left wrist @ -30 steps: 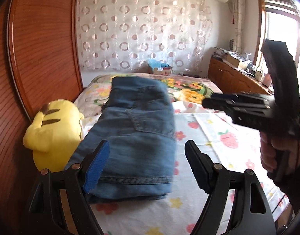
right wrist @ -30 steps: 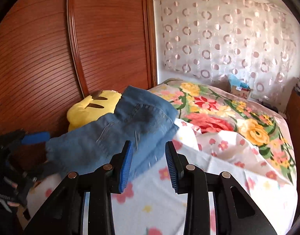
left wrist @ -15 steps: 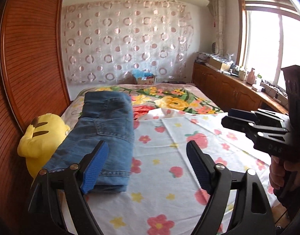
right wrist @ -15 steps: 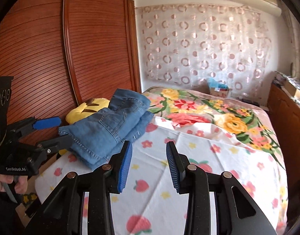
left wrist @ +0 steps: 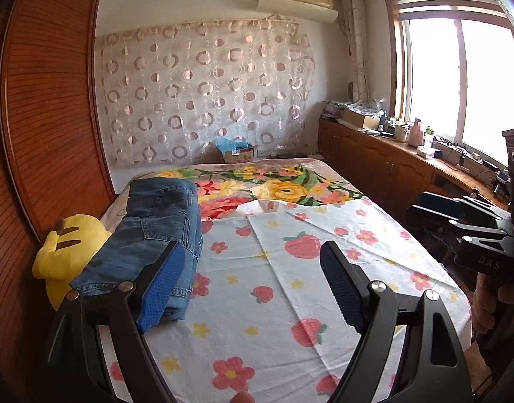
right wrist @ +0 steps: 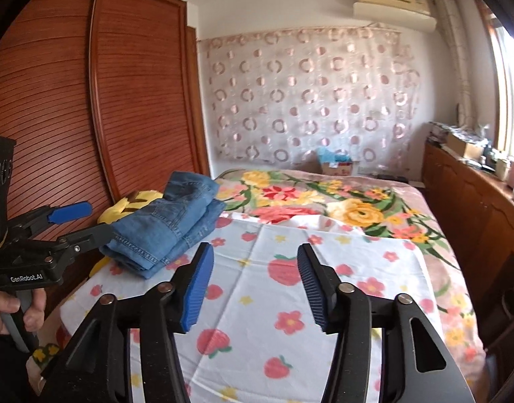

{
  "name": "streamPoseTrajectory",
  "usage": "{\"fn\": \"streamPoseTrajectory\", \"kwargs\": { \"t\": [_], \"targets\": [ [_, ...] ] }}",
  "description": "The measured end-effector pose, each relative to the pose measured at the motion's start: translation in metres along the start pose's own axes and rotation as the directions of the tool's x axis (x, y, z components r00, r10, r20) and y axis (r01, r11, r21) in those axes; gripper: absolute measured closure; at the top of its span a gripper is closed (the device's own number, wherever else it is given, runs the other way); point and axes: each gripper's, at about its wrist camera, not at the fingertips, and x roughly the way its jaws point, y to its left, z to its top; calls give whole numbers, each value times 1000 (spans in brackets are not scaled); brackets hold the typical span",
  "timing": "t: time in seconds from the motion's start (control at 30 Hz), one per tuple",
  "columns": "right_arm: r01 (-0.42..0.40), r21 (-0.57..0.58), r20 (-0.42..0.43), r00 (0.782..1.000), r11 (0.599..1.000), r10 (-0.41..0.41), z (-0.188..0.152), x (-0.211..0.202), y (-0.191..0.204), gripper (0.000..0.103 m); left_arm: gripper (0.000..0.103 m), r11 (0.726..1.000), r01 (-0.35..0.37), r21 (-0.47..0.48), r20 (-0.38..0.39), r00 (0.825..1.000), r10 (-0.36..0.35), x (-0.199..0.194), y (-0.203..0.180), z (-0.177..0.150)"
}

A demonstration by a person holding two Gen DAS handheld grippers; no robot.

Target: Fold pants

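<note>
The blue denim pants [left wrist: 149, 231] lie folded in a compact stack along the left side of the bed, next to the headboard; they also show in the right wrist view [right wrist: 169, 225]. My left gripper [left wrist: 250, 288] is open and empty, held above the bed's near edge, back from the pants. My right gripper [right wrist: 255, 285] is open and empty above the strawberry sheet, to the right of the pants. Each gripper shows in the other's view: the right one [left wrist: 434, 215], the left one [right wrist: 79, 221].
A yellow plush toy [left wrist: 65, 252] sits between the pants and the wooden headboard [left wrist: 49, 117]. The bed carries a white strawberry sheet [left wrist: 290, 268] over a floral blanket [left wrist: 273, 181]. A wooden cabinet [left wrist: 384, 164] with clutter runs along the right wall under the window.
Both grippers have pulled back and risen away from the folded pants. The right gripper's jaws have opened wider. The pants stay in place on the bed.
</note>
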Motion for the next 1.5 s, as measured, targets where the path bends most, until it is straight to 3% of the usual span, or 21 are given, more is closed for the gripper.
{"fn": "streamPoseTrajectory", "kwargs": {
  "t": [0.2, 0.53, 1.5],
  "targets": [
    [69, 9, 34, 997, 998, -69, -7, -28, 12, 34, 20, 999, -32, -7, 2, 999, 32, -11, -16, -5],
    [154, 40, 62, 986, 987, -156, -7, -40, 26, 30, 20, 1000, -11, -17, 34, 999, 12, -27, -29, -7],
    [157, 48, 65, 985, 986, -160, -19, -33, 31, 30, 20, 999, -20, -27, 26, 999, 21, -31, -25, -7]
  ]
}}
